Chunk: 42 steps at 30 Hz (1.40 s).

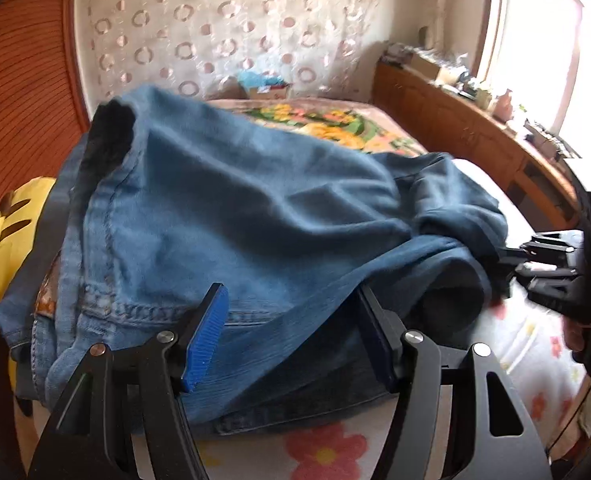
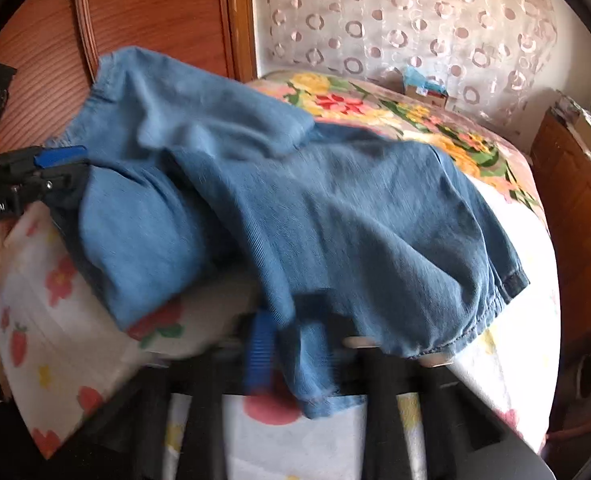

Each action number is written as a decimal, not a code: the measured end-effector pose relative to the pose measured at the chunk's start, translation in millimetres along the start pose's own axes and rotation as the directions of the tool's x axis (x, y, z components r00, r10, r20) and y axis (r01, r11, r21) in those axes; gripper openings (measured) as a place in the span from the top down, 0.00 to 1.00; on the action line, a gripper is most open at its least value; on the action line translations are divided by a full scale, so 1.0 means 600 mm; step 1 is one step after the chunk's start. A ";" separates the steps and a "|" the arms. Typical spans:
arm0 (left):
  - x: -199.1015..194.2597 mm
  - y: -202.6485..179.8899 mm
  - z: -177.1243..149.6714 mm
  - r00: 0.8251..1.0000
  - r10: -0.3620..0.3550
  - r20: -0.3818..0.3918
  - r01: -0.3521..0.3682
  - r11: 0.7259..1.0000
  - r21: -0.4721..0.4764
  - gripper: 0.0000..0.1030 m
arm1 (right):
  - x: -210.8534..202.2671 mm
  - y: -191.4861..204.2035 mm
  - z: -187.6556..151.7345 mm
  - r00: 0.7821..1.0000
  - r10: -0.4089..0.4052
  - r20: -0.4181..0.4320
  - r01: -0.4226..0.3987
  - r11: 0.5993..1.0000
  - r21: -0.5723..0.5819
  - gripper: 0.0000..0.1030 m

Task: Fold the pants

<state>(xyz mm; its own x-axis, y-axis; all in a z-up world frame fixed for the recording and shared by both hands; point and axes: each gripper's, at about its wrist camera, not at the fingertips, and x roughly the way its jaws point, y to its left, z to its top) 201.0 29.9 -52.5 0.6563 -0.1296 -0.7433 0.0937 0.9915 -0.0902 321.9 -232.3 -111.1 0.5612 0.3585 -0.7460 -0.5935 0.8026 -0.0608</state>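
Blue denim pants (image 1: 235, 220) lie bunched in a folded heap on the bed, and they also fill the right wrist view (image 2: 295, 208). My left gripper (image 1: 291, 332) stands open with the denim between its blue-padded fingers (image 1: 207, 336), near the waistband. It also shows at the left edge of the right wrist view (image 2: 55, 168). My right gripper (image 2: 307, 348) is blurred; its blue pad (image 2: 259, 352) touches a hanging fold of denim, and cloth hides the other finger. It shows at the right edge of the left wrist view (image 1: 551, 268).
The bed has a white floral sheet (image 1: 535, 344) and a flowered blanket (image 2: 415, 116) further back. A yellow plush toy (image 1: 3, 240) lies at the left. A wooden cabinet (image 1: 475, 128) with clutter stands along the right, under a window. A wooden wardrobe (image 2: 155, 12) stands behind.
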 end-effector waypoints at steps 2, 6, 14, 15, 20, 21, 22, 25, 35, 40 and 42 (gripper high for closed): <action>0.008 0.008 -0.005 1.000 0.003 -0.013 -0.003 1.000 -0.006 0.37 | -0.013 -0.007 0.001 0.999 -0.026 0.040 0.025 1.000 0.015 0.98; 0.014 0.017 -0.014 1.000 0.010 -0.028 -0.009 1.000 0.006 0.42 | -0.071 -0.035 0.004 0.985 -0.095 0.143 0.083 0.992 0.091 0.98; 0.012 0.027 -0.025 1.000 -0.002 -0.030 0.002 1.000 -0.002 0.43 | -0.182 -0.080 -0.002 0.930 -0.274 0.244 0.239 0.957 0.162 0.98; 0.010 0.029 -0.027 1.000 -0.005 -0.030 0.005 1.000 -0.002 0.43 | -0.194 -0.086 -0.005 0.923 -0.297 0.246 0.261 0.950 0.168 0.98; 0.006 0.034 -0.031 0.999 -0.022 -0.031 0.022 1.000 -0.003 0.45 | -0.229 -0.111 -0.029 0.895 -0.378 0.237 0.333 0.919 0.212 0.98; 0.004 0.037 -0.033 0.999 -0.026 -0.031 0.026 1.000 -0.005 0.45 | -0.230 -0.112 -0.033 0.894 -0.388 0.224 0.343 0.915 0.214 0.98; 0.002 0.038 -0.034 0.999 -0.024 -0.030 0.023 1.000 -0.004 0.45 | -0.231 -0.117 -0.042 0.898 -0.384 0.216 0.339 0.915 0.219 0.98; -0.006 0.043 -0.038 0.999 -0.025 -0.023 0.024 1.000 -0.013 0.45 | -0.193 -0.096 -0.047 0.920 -0.356 0.162 0.318 0.923 0.218 0.98; -0.075 0.055 -0.028 0.997 -0.049 0.055 0.051 0.998 -0.027 0.39 | -0.190 -0.122 -0.033 0.941 -0.310 0.133 0.264 0.921 0.285 0.98; -0.101 0.052 -0.016 0.994 -0.042 0.098 0.043 0.999 -0.011 0.26 | -0.192 -0.107 -0.033 0.932 -0.312 0.183 0.251 0.923 0.293 0.98; -0.105 0.050 -0.016 0.994 -0.035 0.107 0.035 0.999 -0.007 0.24 | -0.183 -0.098 -0.033 0.929 -0.306 0.211 0.240 0.927 0.287 0.98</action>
<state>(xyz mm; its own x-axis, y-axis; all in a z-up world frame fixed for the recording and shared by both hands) 155.3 68.0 -14.6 0.7288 -0.1641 -0.6648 0.1117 0.9863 -0.1211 283.8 -327.9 -38.7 0.8240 0.1881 -0.5345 -0.2498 0.9673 -0.0447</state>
